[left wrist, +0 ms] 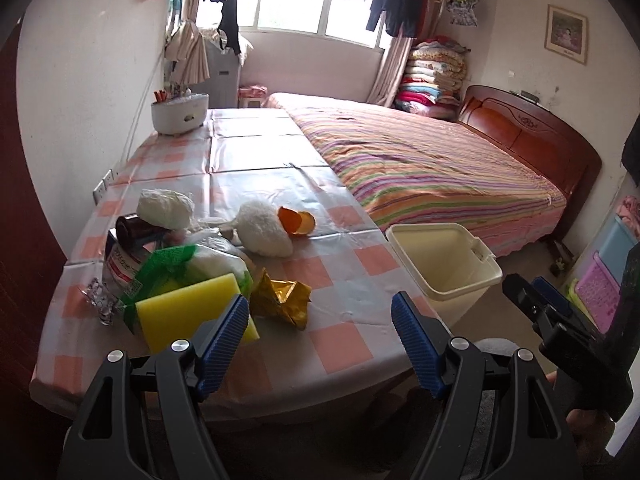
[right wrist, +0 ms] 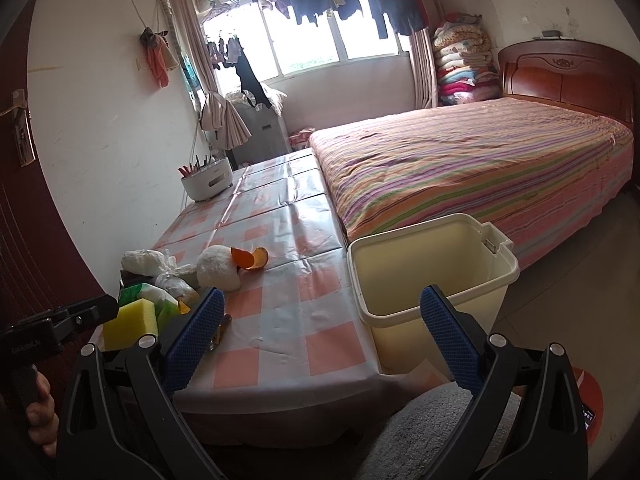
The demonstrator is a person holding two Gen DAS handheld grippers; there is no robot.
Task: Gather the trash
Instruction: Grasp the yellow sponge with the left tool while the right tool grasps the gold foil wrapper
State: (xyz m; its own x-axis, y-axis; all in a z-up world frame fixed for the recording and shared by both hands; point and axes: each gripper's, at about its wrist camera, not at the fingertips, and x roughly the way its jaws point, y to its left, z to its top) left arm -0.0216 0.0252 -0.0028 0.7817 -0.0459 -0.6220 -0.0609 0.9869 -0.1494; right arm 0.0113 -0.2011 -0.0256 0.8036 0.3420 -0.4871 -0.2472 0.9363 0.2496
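A heap of trash lies on the checked table (left wrist: 340, 328) at its near left: a yellow sponge (left wrist: 188, 304), a crumpled gold wrapper (left wrist: 284, 296), a green and white bag (left wrist: 176, 268), a brown bottle (left wrist: 132, 230), white wads (left wrist: 166, 206) and an orange peel (left wrist: 298, 222) beside a white plush toy (left wrist: 262, 232). My left gripper (left wrist: 318, 320) hovers open just before the wrapper and sponge, nothing between its fingers. A cream bin (right wrist: 432, 272) stands by the table's right side. My right gripper (right wrist: 324, 328) is open too, over the table's near corner beside the bin.
A white holder with pens (left wrist: 180, 112) sits at the table's far left by the wall. A striped bed (left wrist: 432, 164) runs along the table's right side behind the bin. A hand (right wrist: 40, 416) grips the left tool. Folded quilts (left wrist: 434, 76) are stacked by the window.
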